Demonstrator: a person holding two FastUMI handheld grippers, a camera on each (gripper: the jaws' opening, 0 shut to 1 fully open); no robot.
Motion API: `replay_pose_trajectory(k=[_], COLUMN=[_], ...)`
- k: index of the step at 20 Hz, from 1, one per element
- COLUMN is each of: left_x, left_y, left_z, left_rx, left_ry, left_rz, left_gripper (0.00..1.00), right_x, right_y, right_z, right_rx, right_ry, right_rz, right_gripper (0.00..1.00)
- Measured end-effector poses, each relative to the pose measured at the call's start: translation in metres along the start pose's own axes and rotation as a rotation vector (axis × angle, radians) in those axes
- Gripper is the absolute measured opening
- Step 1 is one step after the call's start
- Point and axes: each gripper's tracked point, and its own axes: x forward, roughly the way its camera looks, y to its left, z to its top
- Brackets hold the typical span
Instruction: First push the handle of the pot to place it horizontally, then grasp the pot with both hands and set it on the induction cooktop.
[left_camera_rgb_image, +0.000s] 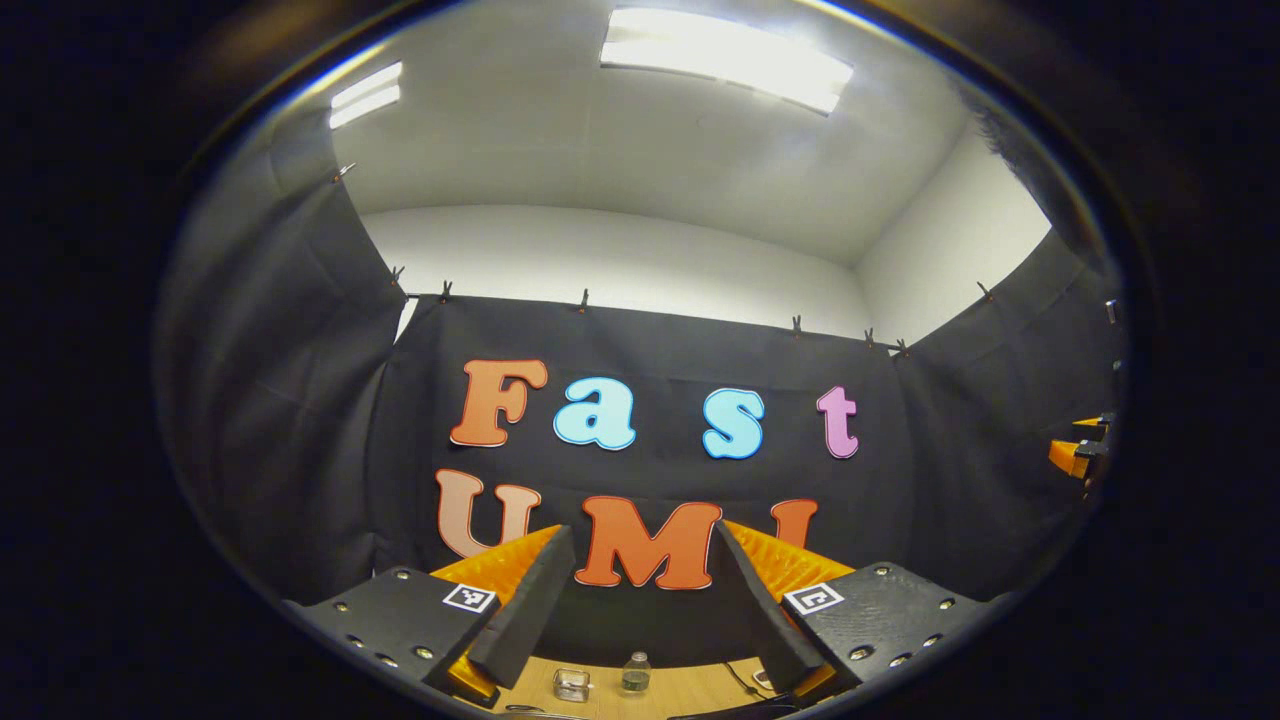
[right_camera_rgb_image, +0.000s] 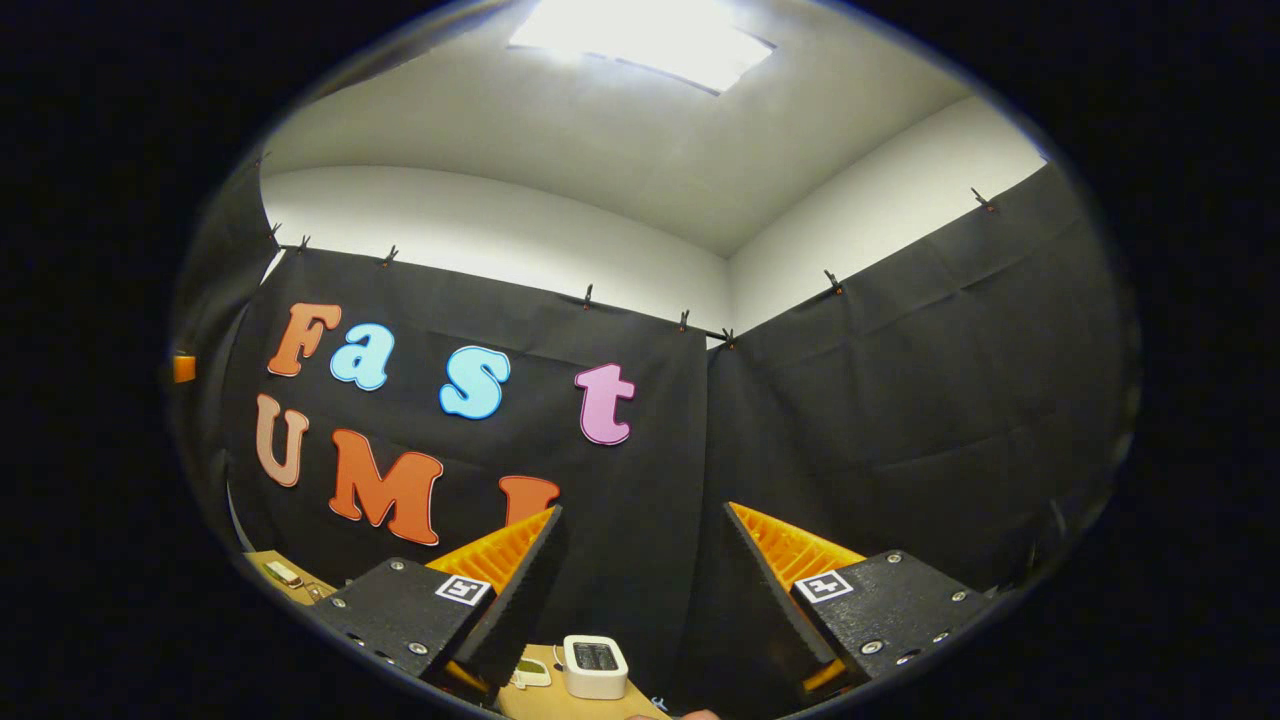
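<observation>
Your left tool (left_camera_rgb_image: 645, 590), bottom centre of left gripper view: fingers spread wide, nothing between, aimed high at booth wall. Below, on table (left_camera_rgb_image: 690, 690): small clear container (left_camera_rgb_image: 571, 684), then small bottle (left_camera_rgb_image: 636, 673). Far right edge: your other tool (left_camera_rgb_image: 1080, 450).

Your right tool (right_camera_rgb_image: 640, 585), bottom centre of right gripper view: spread wide, holding nothing. White timer-like device (right_camera_rgb_image: 595, 665) on table below. Pot, cooktop: cannot tell where.

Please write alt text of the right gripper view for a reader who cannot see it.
The right hand-held gripper is open, holds nothing, and points up at the booth's black cloth wall. Between its fingers, a small white device stands on a wooden table. Above are the white ceiling and a bright ceiling light.
</observation>
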Motion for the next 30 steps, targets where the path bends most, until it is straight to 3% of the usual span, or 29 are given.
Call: replay_pose_trajectory(k=[7,9,12,13,15,19,24,30], left_x=[-0.023,-0.032,-0.046,-0.054,-0.070,-0.105,-0.166,-0.225], left_y=[-0.044,-0.056,-0.079,-0.094,-0.106,-0.118,-0.106,-0.078], left_z=[-0.033,-0.050,-0.084,-0.103,-0.131,-0.200,-0.299,-0.398], left_rx=[-0.038,-0.059,-0.087,-0.107,-0.108,0.000,0.158,0.191], left_ry=[0.121,0.178,0.288,0.353,0.453,0.673,0.989,1.332], left_rz=[-0.086,-0.111,-0.160,-0.203,-0.209,-0.203,-0.202,-0.228], left_gripper=[0.94,0.70,0.48,0.30,0.09,0.02,0.02,0.02], right_x=[0.004,0.005,0.006,0.008,0.009,0.010,0.010,0.006], right_y=[-0.017,-0.022,-0.031,-0.034,-0.042,-0.061,-0.080,-0.093], right_z=[-0.015,-0.020,-0.028,-0.031,-0.037,-0.047,-0.062,-0.077], right_rx=[0.010,0.021,0.026,0.026,0.028,0.031,0.035,0.034], right_ry=[0.017,0.027,0.045,0.050,0.061,0.080,0.106,0.149], right_rz=[0.050,0.067,0.095,0.103,0.114,0.120,0.104,0.015], right_gripper=[0.95,0.95,0.95,0.96,0.96,0.95,0.95,0.95])
